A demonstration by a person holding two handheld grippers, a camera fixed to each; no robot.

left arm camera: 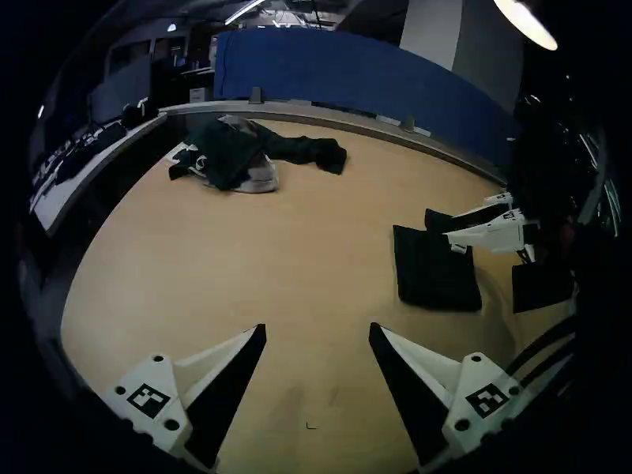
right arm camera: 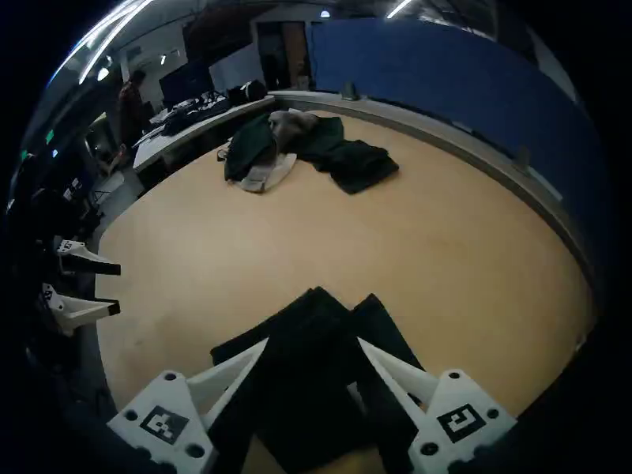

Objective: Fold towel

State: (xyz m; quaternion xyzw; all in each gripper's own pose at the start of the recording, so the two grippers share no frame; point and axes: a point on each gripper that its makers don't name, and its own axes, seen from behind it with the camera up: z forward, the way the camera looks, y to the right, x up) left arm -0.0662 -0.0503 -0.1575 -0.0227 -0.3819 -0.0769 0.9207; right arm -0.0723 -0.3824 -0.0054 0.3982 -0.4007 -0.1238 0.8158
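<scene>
Towel (right arm camera: 320, 371) lying at the near edge of the table (right arm camera: 442, 237) as a compact dark stack with layered corners, so the folding looks largely done; at most a last fold or some straightening seems to be left. Right tool (right arm camera: 312, 341) released, fingers spread wide to either side of the towel and low over it; whether the tips touch the cloth cannot be told. Left tool (left arm camera: 316, 328) also wide open, holding nothing, over bare table left of the towel. A pile of clothes (right arm camera: 308, 150) lies at the far side, well apart

Dim, fisheye-warped edges, glare from a ceiling lamp (left arm camera: 525, 22)
</scene>
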